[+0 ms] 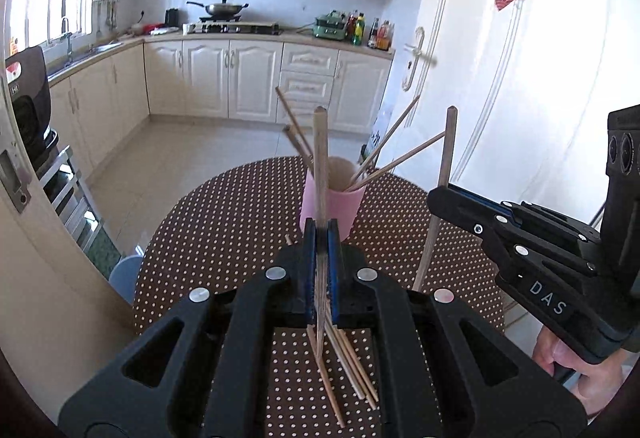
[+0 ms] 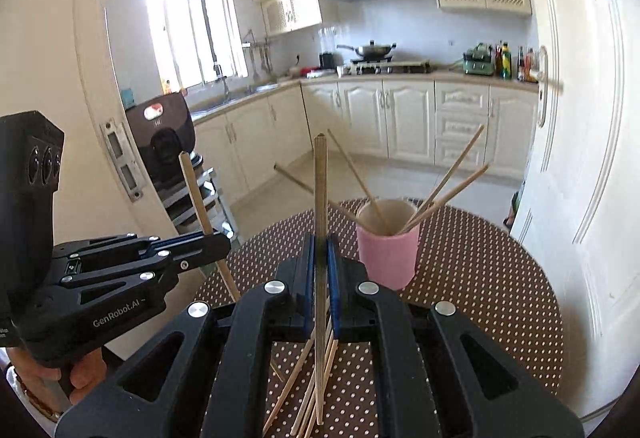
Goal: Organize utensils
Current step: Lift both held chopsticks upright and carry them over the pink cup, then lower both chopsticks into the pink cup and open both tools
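Observation:
A pink cup stands on the dotted table and holds several chopsticks leaning outward; it also shows in the right wrist view. My left gripper is shut on a chopstick held upright, just in front of the cup. My right gripper is shut on another upright chopstick, left of the cup. Each gripper shows in the other's view: the right one with its chopstick, the left one with its chopstick. Several loose chopsticks lie on the table beneath the grippers, also in the right wrist view.
The round table with a brown dotted cloth fills the foreground. A white door stands close on the right. A black appliance on a metal rack stands left of the table. Kitchen cabinets run along the back.

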`<action>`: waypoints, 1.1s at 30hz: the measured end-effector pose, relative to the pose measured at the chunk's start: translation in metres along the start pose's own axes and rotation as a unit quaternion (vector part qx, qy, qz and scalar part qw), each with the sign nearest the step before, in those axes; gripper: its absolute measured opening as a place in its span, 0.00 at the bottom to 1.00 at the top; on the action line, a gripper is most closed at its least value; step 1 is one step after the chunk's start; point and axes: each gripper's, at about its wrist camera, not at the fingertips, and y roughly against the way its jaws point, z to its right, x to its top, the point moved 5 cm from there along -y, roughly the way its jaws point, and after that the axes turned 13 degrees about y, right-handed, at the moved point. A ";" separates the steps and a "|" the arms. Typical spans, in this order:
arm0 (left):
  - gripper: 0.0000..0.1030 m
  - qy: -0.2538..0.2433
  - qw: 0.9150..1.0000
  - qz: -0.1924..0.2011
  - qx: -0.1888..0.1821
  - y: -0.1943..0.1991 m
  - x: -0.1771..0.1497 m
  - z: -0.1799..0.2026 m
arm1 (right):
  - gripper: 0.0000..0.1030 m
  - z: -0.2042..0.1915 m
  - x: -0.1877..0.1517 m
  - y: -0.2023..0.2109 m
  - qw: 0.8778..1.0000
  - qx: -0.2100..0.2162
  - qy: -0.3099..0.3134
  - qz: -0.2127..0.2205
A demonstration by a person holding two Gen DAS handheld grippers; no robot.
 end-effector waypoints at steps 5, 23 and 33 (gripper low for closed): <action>0.05 -0.003 1.000 0.025 -0.013 0.009 0.009 0.013 | 0.05 0.007 0.010 0.013 0.999 -0.025 -0.002 0.045; 0.05 0.010 0.980 0.182 -0.078 -0.002 0.081 0.045 | 0.05 0.059 0.051 0.017 0.970 -0.128 -0.008 0.207; 0.05 0.015 0.977 0.201 -0.068 -0.042 0.095 0.042 | 0.05 0.073 0.064 -0.003 0.962 -0.146 -0.015 0.231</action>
